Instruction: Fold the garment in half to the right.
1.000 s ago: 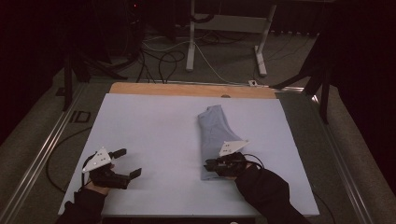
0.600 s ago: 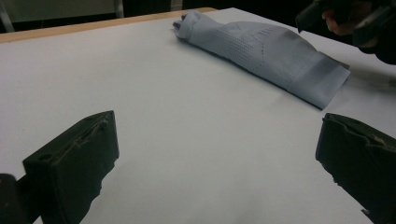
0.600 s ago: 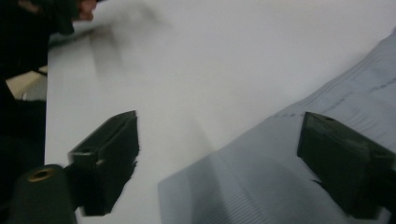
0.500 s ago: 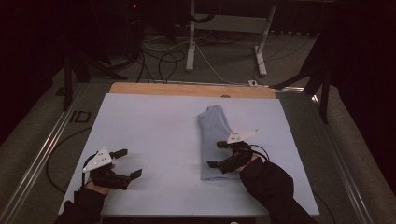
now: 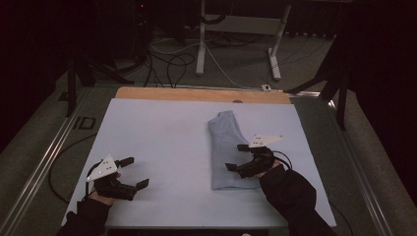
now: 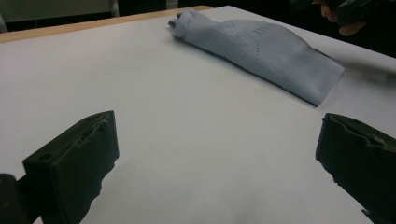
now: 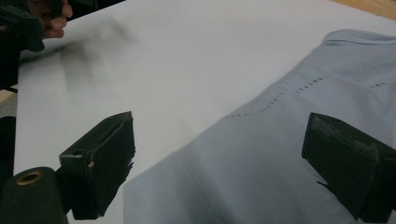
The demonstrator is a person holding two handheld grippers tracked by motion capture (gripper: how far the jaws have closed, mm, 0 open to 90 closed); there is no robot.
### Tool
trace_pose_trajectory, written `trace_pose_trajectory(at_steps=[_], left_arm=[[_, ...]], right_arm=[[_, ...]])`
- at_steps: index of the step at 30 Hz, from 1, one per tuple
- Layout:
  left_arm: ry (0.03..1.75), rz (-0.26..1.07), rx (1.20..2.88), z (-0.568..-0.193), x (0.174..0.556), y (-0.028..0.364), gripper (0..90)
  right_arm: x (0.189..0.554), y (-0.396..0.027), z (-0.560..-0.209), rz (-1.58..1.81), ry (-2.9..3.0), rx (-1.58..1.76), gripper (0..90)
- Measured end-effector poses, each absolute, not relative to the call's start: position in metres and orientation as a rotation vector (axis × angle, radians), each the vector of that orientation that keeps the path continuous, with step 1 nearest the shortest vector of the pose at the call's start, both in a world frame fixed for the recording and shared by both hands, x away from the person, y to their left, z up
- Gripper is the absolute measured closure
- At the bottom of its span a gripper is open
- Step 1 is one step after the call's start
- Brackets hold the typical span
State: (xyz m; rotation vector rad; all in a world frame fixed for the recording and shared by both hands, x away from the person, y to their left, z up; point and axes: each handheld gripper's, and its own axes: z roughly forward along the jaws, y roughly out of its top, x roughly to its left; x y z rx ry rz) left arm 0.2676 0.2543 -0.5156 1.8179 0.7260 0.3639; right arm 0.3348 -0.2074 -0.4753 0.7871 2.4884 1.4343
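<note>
A folded pale blue garment [image 5: 227,142] lies flat on the white table cover [image 5: 162,132], right of centre, its long side running away from me. My right gripper [image 5: 235,157] hovers just over the garment's near half. Its jaws have just been opening and now stand wide apart. In the right gripper view the cloth [image 7: 280,140] lies under my right gripper [image 7: 219,158], and the pads do not press on it. My left gripper [image 5: 137,172] rests open near the front left of the table. Nothing sits in my left gripper [image 6: 215,158], and the garment [image 6: 261,51] lies farther off.
A wooden strip [image 5: 196,94] borders the table's far edge. Metal rails [image 5: 39,167] run along the table's sides. Behind the table, a white stand [image 5: 201,44] and loose cables [image 5: 167,59] sit on the floor. The other hand [image 6: 345,14] shows at the top right of the left gripper view.
My right gripper has let go of the garment's near end, opened wide and lifted a little toward the far side. The garment stays flat. My left gripper has kept still.
</note>
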Motion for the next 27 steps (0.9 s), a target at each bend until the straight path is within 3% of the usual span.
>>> trace_pose_trajectory(at_steps=[27], left_arm=[[0.735,0.373,1.803,-0.513,0.266,0.259,0.3]], right_arm=[[0.308,-0.279,-0.501,1.338,2.351,0.938,9.5]])
